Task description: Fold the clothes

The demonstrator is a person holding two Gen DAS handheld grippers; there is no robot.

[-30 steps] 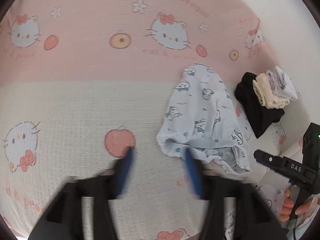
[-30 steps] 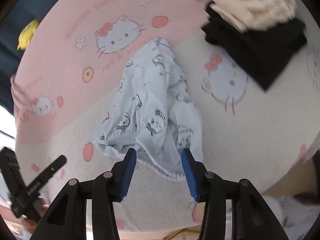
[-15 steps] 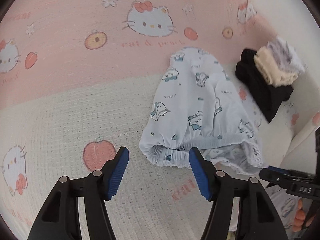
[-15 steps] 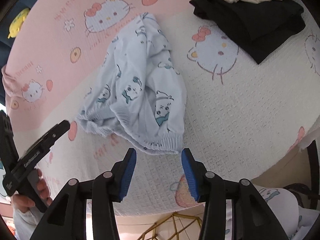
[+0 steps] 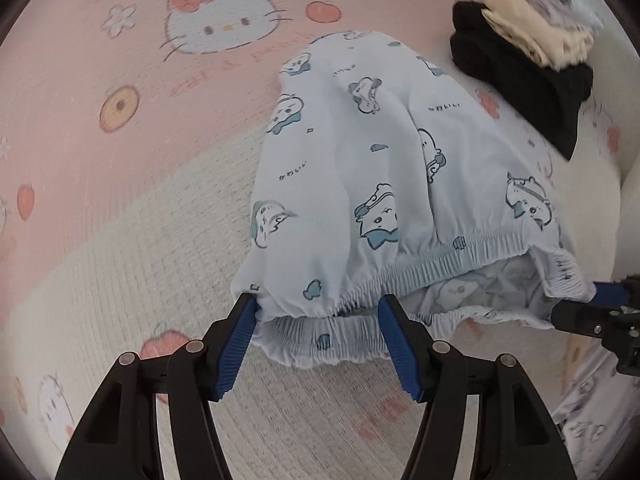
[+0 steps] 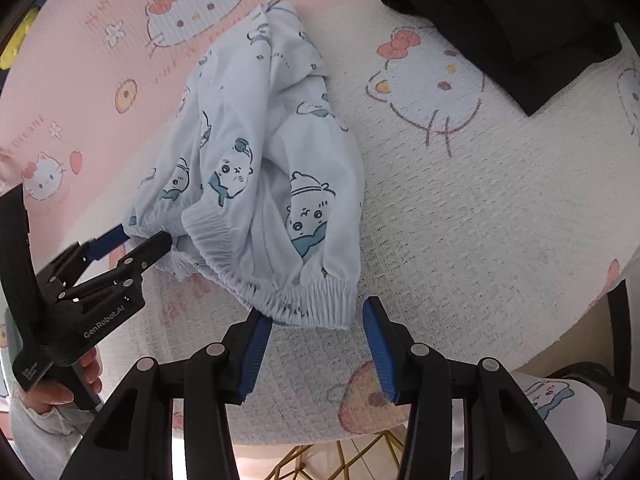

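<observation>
From my left wrist camera I see the pale blue shorts (image 5: 360, 184) lying on the cat-print blanket (image 5: 120, 220) straight ahead of my left gripper (image 5: 316, 316), with the elastic waistband (image 5: 440, 264) gaping open toward me so the inside of the fabric shows; the right camera does not show that opening. Beyond the shorts and to the right sits a stack of folded clothes (image 5: 520, 60), black at the bottom, cream and a grey print on top. The right wrist camera adds what the left one misses: the hand (image 6: 68, 380) holding the left tool, the blanket's near edge, and gold legs (image 6: 320, 456) below that edge. The left gripper stands open, its 2 blue pads on either side of the waistband's left corner; the left pad (image 5: 236, 344) sits right at the fabric edge, but the pads do not press it. In the right view the left tool's tips meet the bunched cloth at that corner. My right gripper (image 6: 316, 320) is also open, its pads spanning the waistband's other corner just ahead, with the left pad (image 6: 254, 356) against the hem and the right one clear of it.
</observation>
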